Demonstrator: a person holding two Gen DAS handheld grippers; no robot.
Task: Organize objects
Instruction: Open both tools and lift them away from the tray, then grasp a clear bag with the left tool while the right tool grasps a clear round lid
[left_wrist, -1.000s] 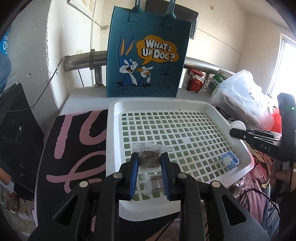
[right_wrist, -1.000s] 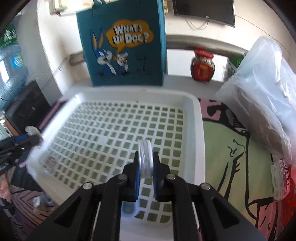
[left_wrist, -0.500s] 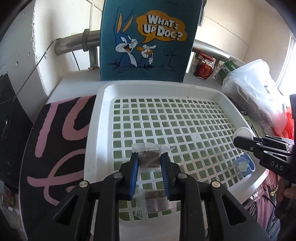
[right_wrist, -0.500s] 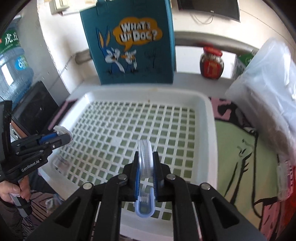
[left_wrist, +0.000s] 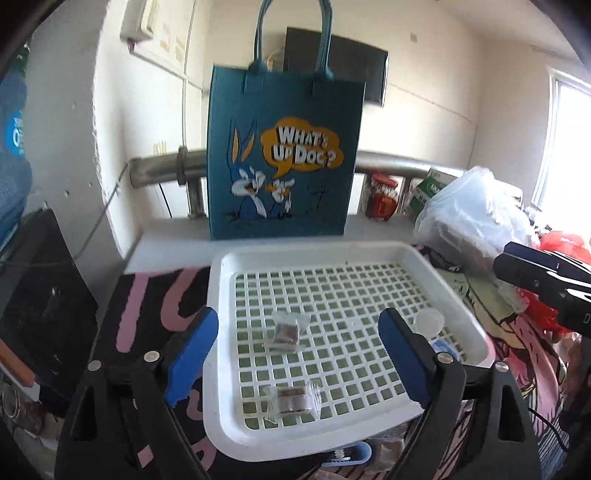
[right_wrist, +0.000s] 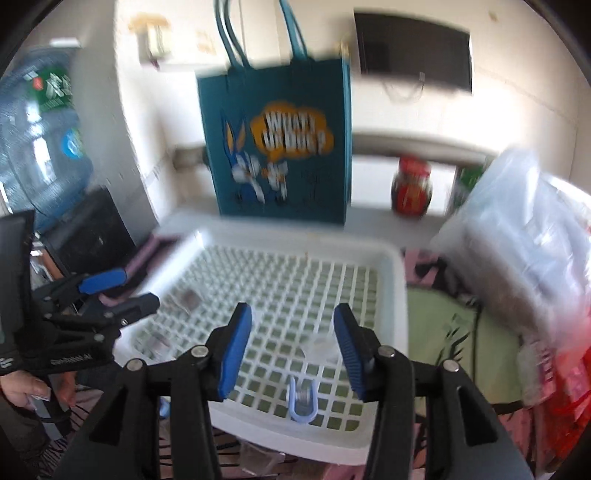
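A white slotted tray (left_wrist: 218, 332) holds two clear-wrapped brown snack packets, one mid-tray (left_wrist: 286, 330) and one near the front rim (left_wrist: 293, 400). My left gripper (left_wrist: 299, 321) hangs above them with its jaws opening wide and nothing between the pads. At the tray's right side lie a clear round lid (left_wrist: 428, 321) and a small blue-rimmed clear case (right_wrist: 303, 400). My right gripper (right_wrist: 291, 314) is above that case, its jaws opening and empty. The left gripper (right_wrist: 110, 291) also shows in the right wrist view, which is blurred.
A blue cartoon tote bag (left_wrist: 284, 155) stands behind the tray on a white ledge, beside a red jar (left_wrist: 380, 195). A stuffed plastic bag (left_wrist: 472, 214) fills the right side. A water bottle (right_wrist: 40, 122) and a black box (left_wrist: 40, 288) are at the left.
Both grippers went from shut to open and drew up and back. The left let its snack packet fall into the tray. The right dropped the blue-rimmed case there.
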